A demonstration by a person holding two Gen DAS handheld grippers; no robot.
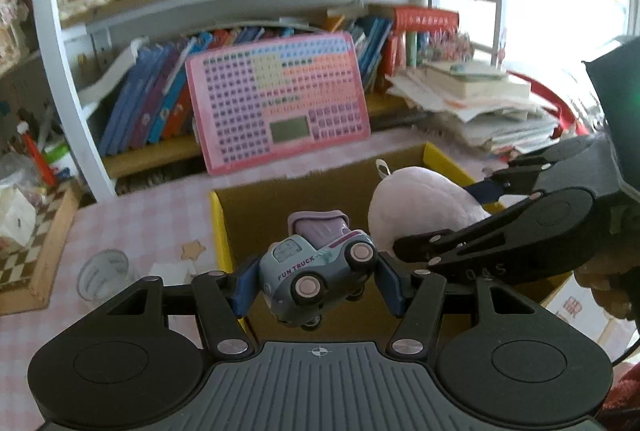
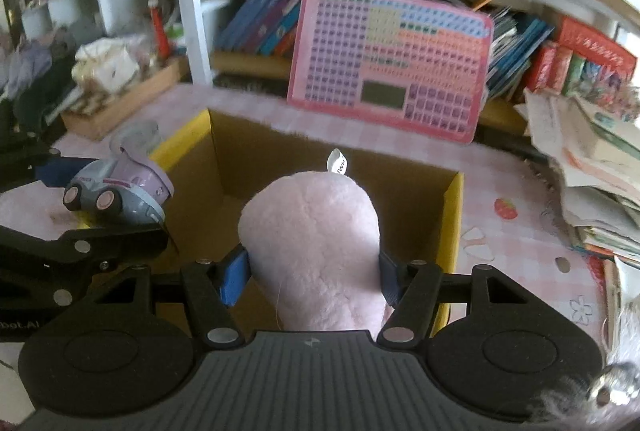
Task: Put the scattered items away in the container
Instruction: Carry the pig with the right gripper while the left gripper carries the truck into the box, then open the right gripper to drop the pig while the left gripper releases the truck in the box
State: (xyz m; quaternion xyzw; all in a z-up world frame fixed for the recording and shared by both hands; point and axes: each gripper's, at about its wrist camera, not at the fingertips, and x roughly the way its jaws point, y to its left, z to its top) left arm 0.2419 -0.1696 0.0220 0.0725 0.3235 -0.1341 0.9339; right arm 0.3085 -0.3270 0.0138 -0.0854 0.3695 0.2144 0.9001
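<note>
1. Where the left gripper [image 1: 316, 281] is seen from its own camera, a toy truck [image 1: 316, 271] marked "FUN TRUCK" is clamped between its blue pads [image 1: 244, 283], tipped on its side, wheels toward the camera.
2. The truck is held over the near left wall of an open cardboard box [image 1: 256, 215] with yellow flap edges.
3. The right gripper [image 2: 312, 277] is clamped on a pink plush toy [image 2: 312, 239]; the pads are pressed into the fur on both sides. A white tag [image 2: 337, 162] stands up from the far end of the plush.
4. The plush is held above the box's open interior, near its front wall.
5. The two grippers are close together, side by side, each visible in the other's view.
6. The box rests on a pink checked tablecloth [image 2: 516, 183]; a clear glass [image 1: 105, 273] stands left of the box.
7. Behind the box, a pink keyboard-like toy panel [image 1: 280, 99] is leaned against a shelf of books [image 1: 156, 103].
8. A stack of papers [image 1: 480, 107] lies to the right; a chequered board [image 1: 28, 251] lies far left.
</note>
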